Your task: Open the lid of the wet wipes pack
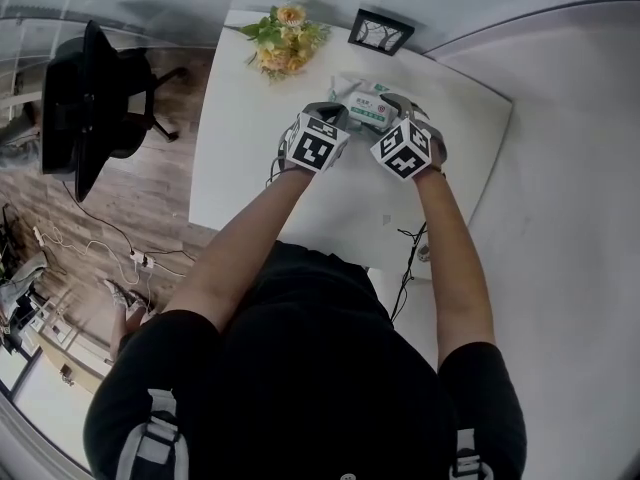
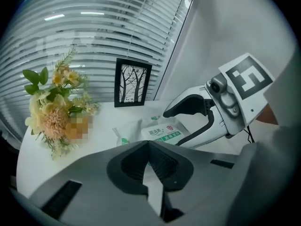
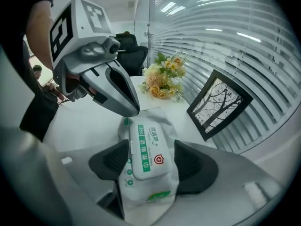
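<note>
The person wears a black short-sleeved top (image 1: 300, 368); the pale grey left gripper (image 2: 148, 149) and right gripper (image 3: 149, 161) bear black-and-white marker cubes (image 1: 316, 148)

light: bright, even | shadows: soft | edges: fisheye-bent, dark corners

Glossy plastic wipes pack (image 3: 146, 160), matt table (image 1: 243, 163)

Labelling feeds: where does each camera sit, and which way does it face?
Head view: on the head, steeply down at the table; forearms, torso show.
Left gripper view: on left hand-held gripper, shut jaws, toward picture frame.
Right gripper view: on right hand-held gripper, open jaws astride wet wipes pack.
Both gripper views share the flowers.
</note>
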Motion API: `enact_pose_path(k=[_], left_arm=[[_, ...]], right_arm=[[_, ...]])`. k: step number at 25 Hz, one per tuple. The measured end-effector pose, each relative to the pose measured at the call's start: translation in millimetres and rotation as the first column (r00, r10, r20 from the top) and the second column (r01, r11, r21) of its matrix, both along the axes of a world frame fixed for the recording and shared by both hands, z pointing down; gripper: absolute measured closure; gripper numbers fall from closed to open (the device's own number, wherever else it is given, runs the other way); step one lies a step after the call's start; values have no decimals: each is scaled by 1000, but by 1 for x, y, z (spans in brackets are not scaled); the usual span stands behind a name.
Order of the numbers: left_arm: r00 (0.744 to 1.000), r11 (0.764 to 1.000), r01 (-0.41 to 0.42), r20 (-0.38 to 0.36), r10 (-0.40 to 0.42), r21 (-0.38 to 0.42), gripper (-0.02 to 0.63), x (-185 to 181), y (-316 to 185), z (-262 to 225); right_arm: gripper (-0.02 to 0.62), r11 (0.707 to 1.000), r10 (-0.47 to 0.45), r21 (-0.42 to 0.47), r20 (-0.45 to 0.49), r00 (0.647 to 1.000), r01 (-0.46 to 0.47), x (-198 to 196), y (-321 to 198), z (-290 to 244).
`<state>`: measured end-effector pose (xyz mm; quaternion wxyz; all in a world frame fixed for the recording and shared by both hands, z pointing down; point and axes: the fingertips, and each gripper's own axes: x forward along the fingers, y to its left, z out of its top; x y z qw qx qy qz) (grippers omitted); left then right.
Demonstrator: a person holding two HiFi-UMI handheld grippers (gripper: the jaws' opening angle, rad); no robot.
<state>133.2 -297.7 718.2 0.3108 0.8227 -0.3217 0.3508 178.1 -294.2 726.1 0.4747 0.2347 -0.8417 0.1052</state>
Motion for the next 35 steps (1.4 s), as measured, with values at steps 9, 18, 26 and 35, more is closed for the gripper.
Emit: enact_pose_path(k=[9,18,26,35], left_arm=[[998,992,59,26,-56,-112,600,-5,3,29],[996,993,44,78,-35,-112,600,-4,3,32],[997,991,37,66,-29,-127,600,-1,4,26],[998,989,49,51,-42,-141,600,-2,4,27]], right_arm=[[284,998,-63,25,-103,993,66,-2,-2,14],[284,995,-83,43,-119,989,89,-4,-5,7],[282,994,-92,54,-114,989,99,-5,-7,-1],[314,988,-25,147,-75,997,36,3,-33,-35]])
